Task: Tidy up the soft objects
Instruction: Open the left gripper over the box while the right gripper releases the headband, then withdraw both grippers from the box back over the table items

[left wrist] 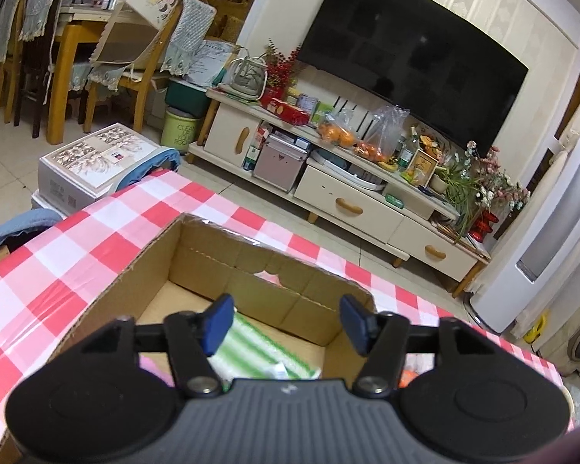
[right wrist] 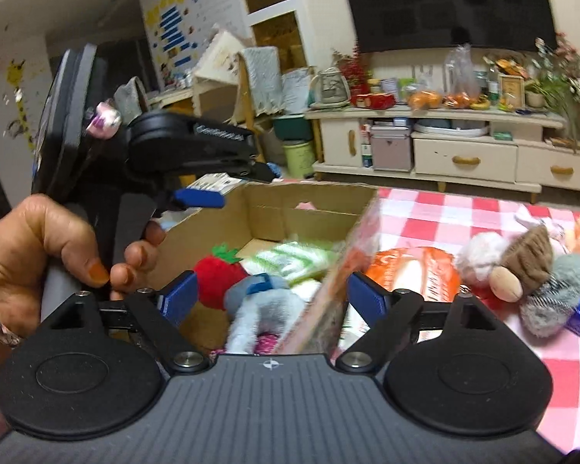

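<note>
At the left edge of the right wrist view, a person's hand with orange-painted nails grips the handle of the left tool, which reaches in from the upper left over the near rim of the open brown cardboard box; its blue pads stand apart with nothing between them. In the left wrist view the same left tool hovers over the box, where a green-and-white striped soft cloth lies on the bottom. Toward the middle of the right wrist view, the box holds a red plush strawberry with a green felt leaf, the striped cloth and a grey-blue plush toy. The right tool hangs above them at the lower centre, its jaws spread wide and holding nothing. Right of the box, on the red-and-white checked tabletop, lie an orange-and-white soft packet and, further right, a cluster of small plush animals.
</note>
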`<state>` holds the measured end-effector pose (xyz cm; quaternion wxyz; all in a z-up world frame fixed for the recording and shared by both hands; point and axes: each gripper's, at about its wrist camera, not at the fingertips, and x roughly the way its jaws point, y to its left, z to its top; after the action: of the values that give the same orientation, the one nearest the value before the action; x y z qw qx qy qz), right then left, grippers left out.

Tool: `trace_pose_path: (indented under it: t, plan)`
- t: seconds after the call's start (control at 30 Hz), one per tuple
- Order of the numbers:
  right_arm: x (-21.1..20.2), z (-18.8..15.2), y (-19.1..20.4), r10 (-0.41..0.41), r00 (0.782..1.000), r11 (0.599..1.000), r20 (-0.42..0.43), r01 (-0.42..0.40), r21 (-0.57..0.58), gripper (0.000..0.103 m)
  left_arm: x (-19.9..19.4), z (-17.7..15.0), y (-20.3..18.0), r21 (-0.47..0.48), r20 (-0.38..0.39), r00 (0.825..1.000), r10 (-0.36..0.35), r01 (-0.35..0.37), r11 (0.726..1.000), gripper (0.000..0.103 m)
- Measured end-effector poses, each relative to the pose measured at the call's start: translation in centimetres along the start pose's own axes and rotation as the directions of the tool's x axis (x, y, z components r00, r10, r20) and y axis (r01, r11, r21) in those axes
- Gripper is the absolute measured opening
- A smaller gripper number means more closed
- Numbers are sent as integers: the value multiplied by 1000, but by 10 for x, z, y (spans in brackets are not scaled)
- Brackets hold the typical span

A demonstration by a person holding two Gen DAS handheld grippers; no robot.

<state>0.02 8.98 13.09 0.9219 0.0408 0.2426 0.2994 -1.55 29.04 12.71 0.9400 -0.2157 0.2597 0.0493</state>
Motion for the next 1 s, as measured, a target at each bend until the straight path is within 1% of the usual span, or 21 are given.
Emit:
trace_pose_path:
  t: [0.07, 0.2, 0.27, 0.33, 0.4, 0.47, 0.57, 0.73, 1.0]
  plan:
    - [-5, -1, -5, -22, 1000, 1000, 13, 22, 17, 103, -1, -1, -4, 10, 2, 1000, -5, 5, 1000, 72]
    - [-21, -11, -14, -75, 997, 997, 29, 74, 22, 103, -4, -5, -11, 28, 6, 1000, -6, 6, 1000, 81]
    - [-24, -15, -15, -96, 995, 995, 33, 96, 20, 103, -5, -7, -14, 37, 4, 1000, -12, 12, 999, 91]
    - [-22, -16, -17, -115, 993, 993, 36, 115, 20, 103, -7, -9, -19, 47, 3, 1000, -16, 16, 999, 95]
    - [-22, -19, -18, -140, 989, 990, 36, 139, 21, 103, -9, -12, -24, 61, 6, 1000, -24, 23, 998, 96]
    - [-24, -22, -19, -160, 986, 987, 37, 159, 17, 103, -10, -14, -29, 73, 4, 999, -35, 35, 997, 102]
    - [-27, -26, -22, -193, 981, 981, 36, 192, 13, 103, -12, -18, -35, 68, 5, 999, -50, 49, 996, 102]
    - [-29, -29, -29, -221, 975, 975, 28, 220, 37, 103, -14, -23, -43, 65, 6, 998, -67, 67, 996, 102]
    - [-35, -31, -39, -241, 969, 969, 49, 237, 69, 103, -14, -33, -61, 103, -4, 997, -82, 82, 991, 102]
